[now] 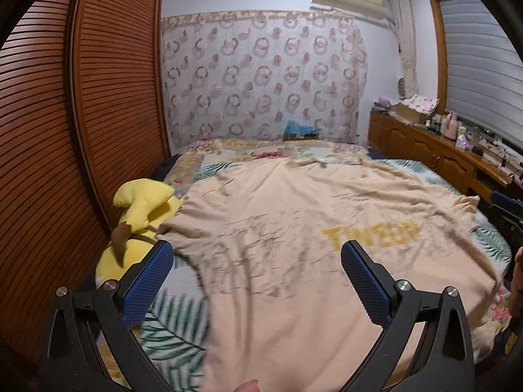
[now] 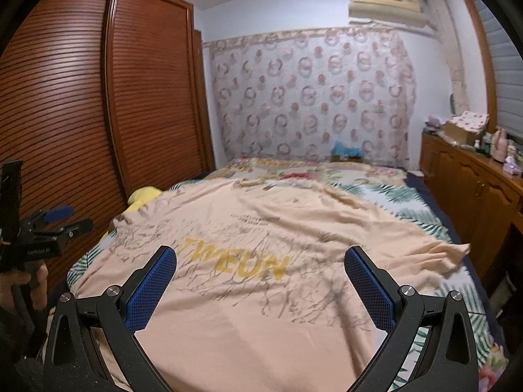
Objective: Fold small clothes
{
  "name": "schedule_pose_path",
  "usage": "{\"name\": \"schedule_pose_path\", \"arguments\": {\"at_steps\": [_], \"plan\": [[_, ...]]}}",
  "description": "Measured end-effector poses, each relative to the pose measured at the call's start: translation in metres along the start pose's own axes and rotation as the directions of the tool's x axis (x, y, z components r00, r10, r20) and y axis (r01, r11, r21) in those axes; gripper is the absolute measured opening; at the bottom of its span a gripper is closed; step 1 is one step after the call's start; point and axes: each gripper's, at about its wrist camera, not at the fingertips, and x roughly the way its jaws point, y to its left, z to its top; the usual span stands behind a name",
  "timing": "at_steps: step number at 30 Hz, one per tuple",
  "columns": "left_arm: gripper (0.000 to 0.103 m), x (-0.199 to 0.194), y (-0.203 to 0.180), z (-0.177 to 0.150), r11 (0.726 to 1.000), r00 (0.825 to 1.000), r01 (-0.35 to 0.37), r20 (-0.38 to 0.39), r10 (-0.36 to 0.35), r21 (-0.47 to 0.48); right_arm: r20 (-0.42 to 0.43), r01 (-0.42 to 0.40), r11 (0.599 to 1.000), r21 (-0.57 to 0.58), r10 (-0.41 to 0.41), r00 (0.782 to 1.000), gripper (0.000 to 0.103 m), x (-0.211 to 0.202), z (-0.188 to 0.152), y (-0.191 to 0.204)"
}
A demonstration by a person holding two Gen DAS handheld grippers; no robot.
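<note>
one peach shirt (image 1: pixel 294 228) spread flat on one bed (image 1: pixel 170 333); two grippers, left (image 1: pixel 256 261) and right (image 2: pixel 261 268), jaws wide apart, empty; one yellow plush toy (image 1: pixel 143 202) beside shirt

Peach T-shirt (image 2: pixel 261 254) lies spread flat on the bed (image 2: pixel 425 209), yellow lettering up. Right claw (image 2: pixel 261 269) hovers above the shirt's near part, jaws wide apart, gripping nothing. Left claw (image 2: pixel 62 215) held in a hand (image 2: pixel 29 281) off the shirt's left edge; jaw state unclear. Yellow plush (image 2: pixel 143 196) peeks beyond the shirt's far-left corner.
</note>
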Motion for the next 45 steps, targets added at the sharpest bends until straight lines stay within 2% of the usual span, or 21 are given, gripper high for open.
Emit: {"name": "schedule_pose_path", "arguments": {"at_steps": [8, 17, 26, 29, 32, 35, 37, 38, 39, 41, 43, 45], "plan": [[0.102, 0.03, 0.034, 0.002, 1.0, 0.997, -0.004, -0.072, 0.004, -0.005, -0.066, -0.047, 0.998, -0.035, 0.045, 0.997, 0.102, 0.026, 0.005, -0.008], [0.087, 0.075, 0.075, 0.018, 0.997, 0.984, 0.008, -0.178, -0.021, -0.072, -0.175, -0.08, 0.995, -0.054, 0.069, 0.982, 0.101, 0.05, 0.019, -0.014], [0.071, 0.136, 0.104, 0.029, 0.994, 0.946, -0.009, -0.322, -0.028, -0.113, -0.245, -0.112, 0.991, -0.073, 0.091, 0.965, 0.101, 0.08, 0.04, -0.014], [0.069, 0.156, 0.11, 0.031, 0.992, 0.929, -0.019, -0.369, -0.027, -0.121, -0.256, -0.117, 0.99, -0.081, 0.093, 0.962, 0.101, 0.086, 0.044, -0.013], [0.065, 0.174, 0.119, 0.03, 0.985, 0.906, -0.012, -0.418, -0.061, -0.169, -0.266, -0.12, 0.989, -0.089, 0.092, 0.959, 0.101, 0.094, 0.044, -0.007], [0.058, 0.188, 0.127, 0.026, 0.973, 0.886, -0.008, -0.453, -0.101, -0.232, -0.283, -0.12, 0.988, -0.096, 0.089, 0.955, 0.101, 0.101, 0.043, -0.007], [0.04, 0.192, 0.13, 0.024, 0.966, 0.878, -0.01, -0.464, -0.116, -0.26, -0.291, -0.118, 0.988, -0.104, 0.083, 0.953, 0.101, 0.107, 0.043, -0.003], [0.037, 0.193, 0.131, 0.023, 0.964, 0.877, -0.011, -0.466, -0.119, -0.265, -0.293, -0.117, 0.987, -0.107, 0.081, 0.953, 0.101, 0.108, 0.041, -0.002], [0.029, 0.192, 0.13, 0.023, 0.963, 0.879, 0.001, -0.459, -0.129, -0.269, -0.296, -0.117, 0.987, -0.11, 0.08, 0.952, 0.101, 0.109, 0.04, -0.001], [0.017, 0.189, 0.123, 0.027, 0.981, 0.886, -0.02, -0.458, -0.072, -0.192, -0.295, -0.119, 0.987, -0.107, 0.083, 0.952, 0.101, 0.11, 0.039, 0.0], [0.01, 0.184, 0.116, 0.032, 0.992, 0.895, -0.027, -0.445, -0.032, -0.125, -0.285, -0.116, 0.987, -0.111, 0.081, 0.955, 0.101, 0.109, 0.038, -0.002], [0.009, 0.18, 0.111, 0.038, 0.997, 0.905, -0.02, -0.426, -0.016, -0.08, -0.289, -0.118, 0.987, -0.109, 0.082, 0.954, 0.101, 0.114, 0.036, -0.003]]}}
